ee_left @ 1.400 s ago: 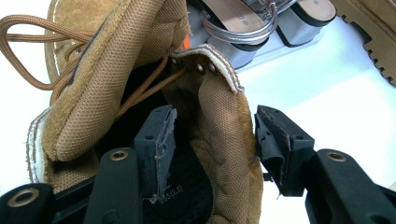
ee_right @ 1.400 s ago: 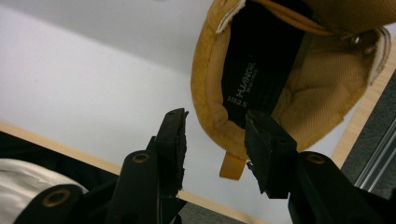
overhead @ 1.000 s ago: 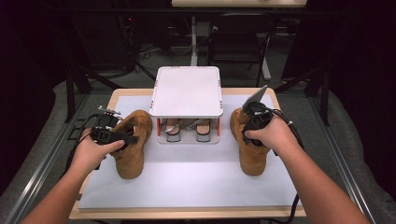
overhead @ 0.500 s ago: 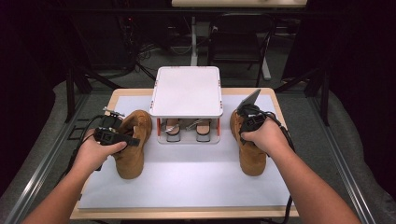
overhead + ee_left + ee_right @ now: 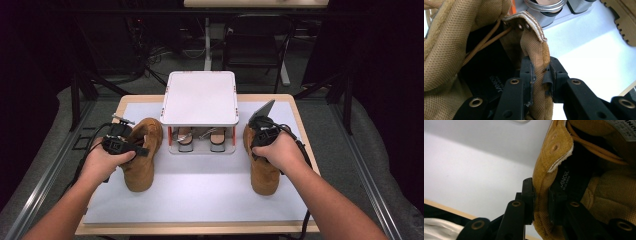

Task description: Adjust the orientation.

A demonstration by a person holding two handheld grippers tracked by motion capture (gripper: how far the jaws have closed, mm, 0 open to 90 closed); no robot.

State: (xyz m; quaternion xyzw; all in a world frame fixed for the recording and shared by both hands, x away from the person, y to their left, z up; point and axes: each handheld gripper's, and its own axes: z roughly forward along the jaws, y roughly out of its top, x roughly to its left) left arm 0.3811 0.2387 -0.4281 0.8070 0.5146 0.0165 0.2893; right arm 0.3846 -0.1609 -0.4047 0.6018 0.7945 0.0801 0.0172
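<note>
The left gripper (image 5: 540, 75) jaws pinch the left tan suede boot's (image 5: 142, 155) collar; the right gripper (image 5: 541, 197) jaws pinch the right tan suede boot (image 5: 262, 170) at 3 o'clock.

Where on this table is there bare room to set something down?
Free: the white mat between the left boot and right boot, and its near strip. Also the rack's top. Crowded: under the rack, where sandals sit.

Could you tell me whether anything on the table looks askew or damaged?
Nothing stands out. Both tan boots, the left boot and right boot, stand upright beside the white rack, each gripped at the collar by the left gripper and right gripper.
</note>
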